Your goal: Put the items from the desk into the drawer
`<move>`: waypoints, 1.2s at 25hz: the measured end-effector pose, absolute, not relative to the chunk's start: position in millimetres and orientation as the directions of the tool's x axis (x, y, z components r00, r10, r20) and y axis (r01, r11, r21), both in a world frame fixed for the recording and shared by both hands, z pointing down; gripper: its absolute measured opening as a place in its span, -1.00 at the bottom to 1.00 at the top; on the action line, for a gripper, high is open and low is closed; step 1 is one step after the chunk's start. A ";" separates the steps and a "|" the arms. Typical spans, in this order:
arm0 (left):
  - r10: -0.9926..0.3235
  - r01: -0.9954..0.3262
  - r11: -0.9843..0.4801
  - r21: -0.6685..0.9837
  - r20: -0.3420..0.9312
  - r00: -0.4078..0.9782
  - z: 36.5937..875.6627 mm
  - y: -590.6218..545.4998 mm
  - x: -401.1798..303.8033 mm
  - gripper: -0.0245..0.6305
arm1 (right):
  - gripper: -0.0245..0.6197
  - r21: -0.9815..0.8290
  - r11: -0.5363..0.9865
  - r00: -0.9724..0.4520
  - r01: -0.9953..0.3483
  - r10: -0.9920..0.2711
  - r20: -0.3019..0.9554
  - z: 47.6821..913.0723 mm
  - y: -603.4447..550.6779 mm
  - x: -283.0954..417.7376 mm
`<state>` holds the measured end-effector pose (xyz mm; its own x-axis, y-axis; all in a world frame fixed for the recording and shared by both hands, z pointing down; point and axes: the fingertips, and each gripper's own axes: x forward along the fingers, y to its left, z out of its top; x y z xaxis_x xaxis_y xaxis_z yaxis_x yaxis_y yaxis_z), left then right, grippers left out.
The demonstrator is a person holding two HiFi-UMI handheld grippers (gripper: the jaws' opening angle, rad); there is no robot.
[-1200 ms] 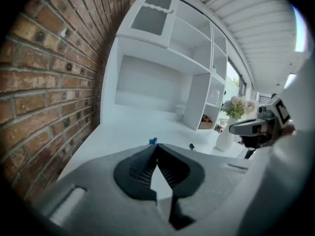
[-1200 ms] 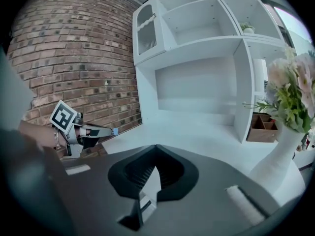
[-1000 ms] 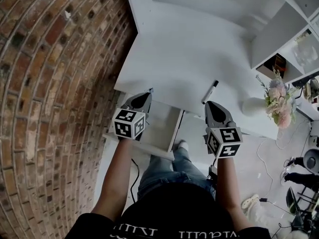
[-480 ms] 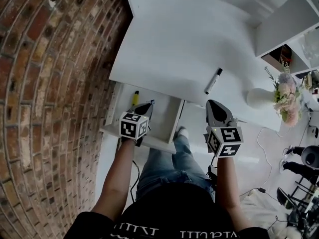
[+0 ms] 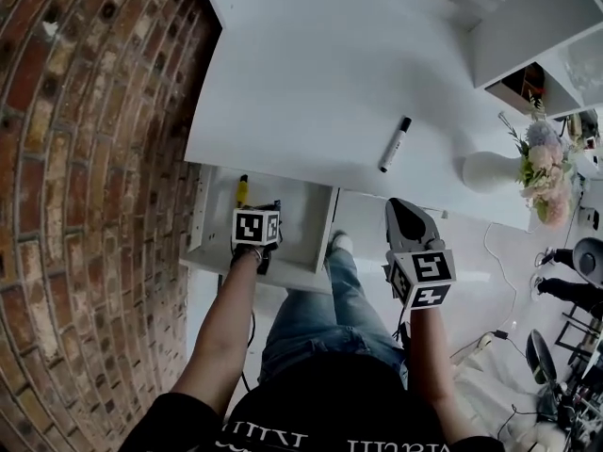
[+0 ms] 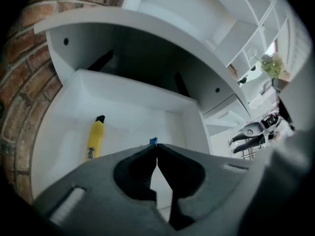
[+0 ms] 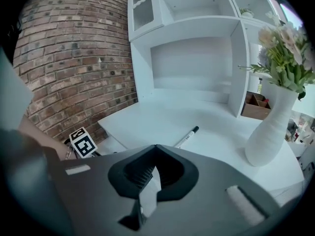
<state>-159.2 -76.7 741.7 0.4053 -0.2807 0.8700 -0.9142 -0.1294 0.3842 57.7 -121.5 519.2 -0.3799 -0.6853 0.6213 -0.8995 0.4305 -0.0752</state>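
Marker (image 5: 395, 144) on desk (image 5: 301, 55), ahead of right gripper (image 5: 400, 206), apart

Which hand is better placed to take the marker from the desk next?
Right. The right tongs sit beside the desk edge, pointing toward the marker. The left tongs are down in the drawer, shut on a small blue item.

Nothing legible: yellow marker (image 6: 95, 140) left of left gripper (image 6: 156, 145) has dark print, unreadable; shirt lettering (image 5: 283, 438) cut off.
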 end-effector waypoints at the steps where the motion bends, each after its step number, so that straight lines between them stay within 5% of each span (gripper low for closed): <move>1: -0.264 -0.914 -0.114 0.389 0.875 0.406 749.5 -75.6 -159.8 -0.92 | -0.90 -0.072 0.426 -0.373 -0.902 -0.684 0.627 521.6 -119.1 59.4; 11: -0.167 -0.904 0.017 0.427 0.893 0.419 790.7 -64.6 -165.5 -0.87 | -0.90 -0.039 0.410 -0.333 -0.911 -0.676 0.658 534.4 -98.1 66.6; 14: -0.193 -0.918 0.000 0.397 0.900 0.390 784.2 -68.1 -170.8 -0.31 | -0.90 -0.035 0.414 -0.334 -0.910 -0.678 0.655 530.2 -93.6 67.7; 30: -0.546 -0.973 -0.056 0.225 0.809 0.219 648.1 -108.1 -199.7 -0.15 | -0.90 -0.051 0.423 -0.382 -0.905 -0.752 0.537 468.9 -117.0 75.5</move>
